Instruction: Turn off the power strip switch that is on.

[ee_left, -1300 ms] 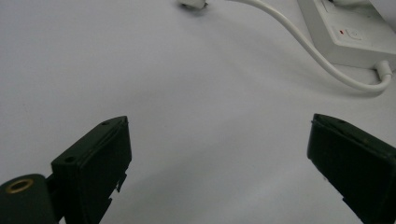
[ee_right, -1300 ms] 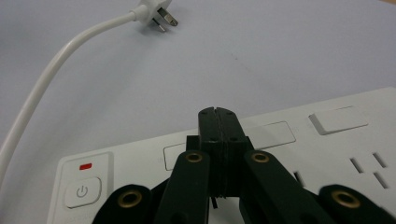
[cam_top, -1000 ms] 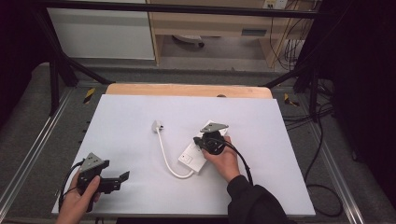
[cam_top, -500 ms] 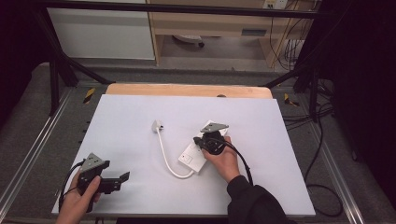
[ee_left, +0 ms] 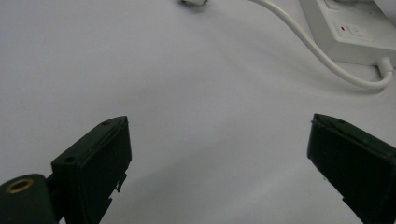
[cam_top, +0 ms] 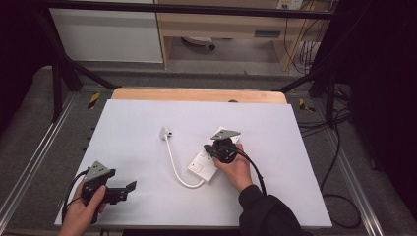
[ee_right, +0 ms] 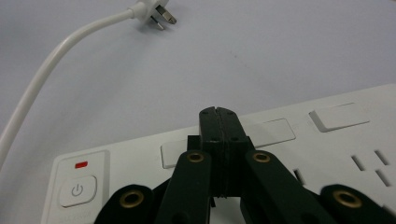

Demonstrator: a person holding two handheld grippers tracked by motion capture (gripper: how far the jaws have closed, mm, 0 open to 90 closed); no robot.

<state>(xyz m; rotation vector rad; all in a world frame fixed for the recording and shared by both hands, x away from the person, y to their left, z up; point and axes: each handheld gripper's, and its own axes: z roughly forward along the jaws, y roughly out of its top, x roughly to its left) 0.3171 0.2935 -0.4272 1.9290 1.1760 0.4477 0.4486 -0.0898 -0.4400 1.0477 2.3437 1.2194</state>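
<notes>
Right gripper (ee_right: 218, 112): jaws fully closed, pad to pad, nothing between them. The tip sits over the white power strip (cam_top: 205, 162), centre of the high view, on or just above one of the blank rectangular covers in the top row; contact is hard to confirm. It looks like a press with the closed tip, not a grasp.

Left gripper (cam_top: 129, 187): lower left of the high view, jaws wide open, holding nothing, well apart from the strip.

Tips for the press:
- Keep the jaws shut so the tip acts as one blunt finger.
- Push straight down; a slanted push will probably slide the strip across the smooth white surface (cam_top: 295, 147).
- If the power button (ee_right: 77, 190) at lower left of the right gripper view is the target, shift over before pressing.
- Stay off the cord (cam_top: 173, 164) and its plug (ee_right: 152, 12); a tug would turn the strip.
- The left gripper could brace the strip's near end if it skates.
</notes>
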